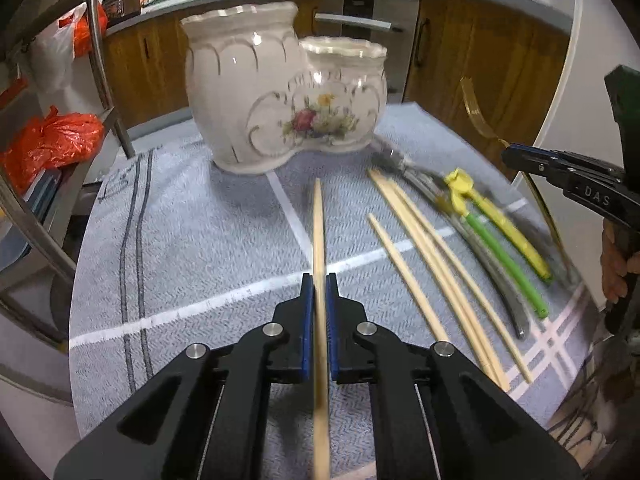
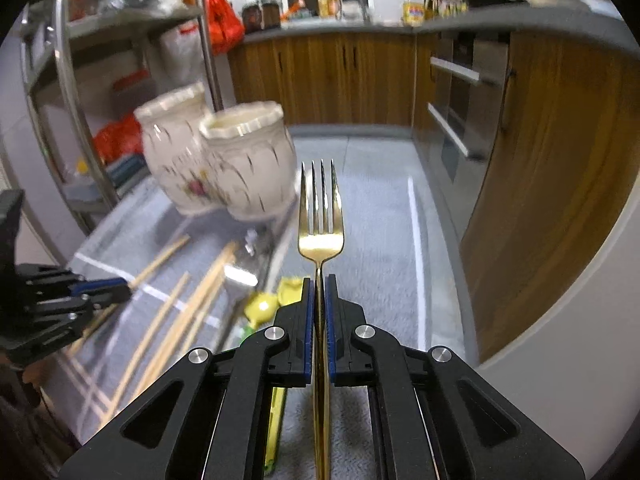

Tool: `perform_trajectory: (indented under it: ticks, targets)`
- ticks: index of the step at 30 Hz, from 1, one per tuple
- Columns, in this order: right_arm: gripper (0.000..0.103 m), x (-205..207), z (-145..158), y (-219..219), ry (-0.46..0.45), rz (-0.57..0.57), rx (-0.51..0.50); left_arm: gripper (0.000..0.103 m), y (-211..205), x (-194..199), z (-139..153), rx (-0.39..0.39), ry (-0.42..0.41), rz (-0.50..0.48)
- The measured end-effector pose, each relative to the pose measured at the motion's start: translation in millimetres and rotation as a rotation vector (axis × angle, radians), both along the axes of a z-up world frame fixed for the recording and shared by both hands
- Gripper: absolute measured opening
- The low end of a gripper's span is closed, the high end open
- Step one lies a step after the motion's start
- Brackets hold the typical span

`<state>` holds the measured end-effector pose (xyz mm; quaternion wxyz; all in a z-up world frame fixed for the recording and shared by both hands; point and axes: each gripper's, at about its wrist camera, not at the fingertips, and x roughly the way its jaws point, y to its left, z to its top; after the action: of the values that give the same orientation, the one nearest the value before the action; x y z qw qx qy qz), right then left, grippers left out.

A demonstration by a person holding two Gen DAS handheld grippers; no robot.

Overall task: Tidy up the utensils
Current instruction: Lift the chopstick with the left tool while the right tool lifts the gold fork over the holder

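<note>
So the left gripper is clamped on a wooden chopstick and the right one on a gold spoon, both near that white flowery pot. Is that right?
Not quite: the right gripper holds a gold fork, not a spoon; the right wrist view shows its four prongs. The rest stands: the left gripper is clamped on a wooden chopstick, near the white flowery pot.

A pale wooden chopstick (image 1: 318,232) is being shown between blue pads (image 1: 307,320) on the black left gripper (image 1: 319,280). A gold fork (image 2: 321,216) is being shown in the black right gripper (image 2: 319,280). The holder (image 1: 280,88) is being seen as white, with gold lines and a painted bouquet of red and yellow flowers. The cloth (image 1: 200,240) is being seen as grey-blue with a herringbone weave, white stripes and dark lines. A green handle (image 1: 504,264) and a yellow handle (image 1: 516,240) are being seen beside a grey one (image 1: 500,292). The bags (image 1: 52,140) are being seen as orange-red, the cabinets (image 2: 340,76) as brown wood.
</note>
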<state>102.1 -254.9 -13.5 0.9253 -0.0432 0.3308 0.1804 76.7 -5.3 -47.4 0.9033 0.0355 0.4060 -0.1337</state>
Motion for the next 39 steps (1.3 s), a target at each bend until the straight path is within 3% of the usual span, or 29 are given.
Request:
perform_trajectory:
  ticks: [5, 7, 15, 24, 32, 39]
  targets:
    - [0.006, -18.9, 21.3, 1.7, -0.124, 0.025, 0.026, 0.006, 7.6, -5.9, 11.9, -0.029, -0.073, 0.000]
    - [0.006, -26.9, 29.2, 3.4, -0.177, 0.034, 0.034, 0.006, 11.9, -11.2, 21.1, -0.062, -0.130, -0.015]
    - [0.006, -42.5, 49.9, 20.2, -0.332, 0.056, 0.025, 0.006, 19.9, -25.8, 45.8, -0.074, -0.316, 0.016]
    - [0.006, -32.6, 76.4, 40.4, -0.356, 0.118, 0.076, 0.006, 27.7, -31.5, 85.6, -0.122, -0.514, 0.034]
    - [0.006, -0.5, 105.8, 51.0, -0.364, 0.134, 0.152, 0.006, 44.5, 2.5, 127.3, -0.223, -0.582, 0.042]
    - [0.006, 35.1, 128.2, 59.9, -0.409, 0.114, 0.211, 0.006, 59.8, 58.4, 148.4, -0.338, -0.607, 0.052]
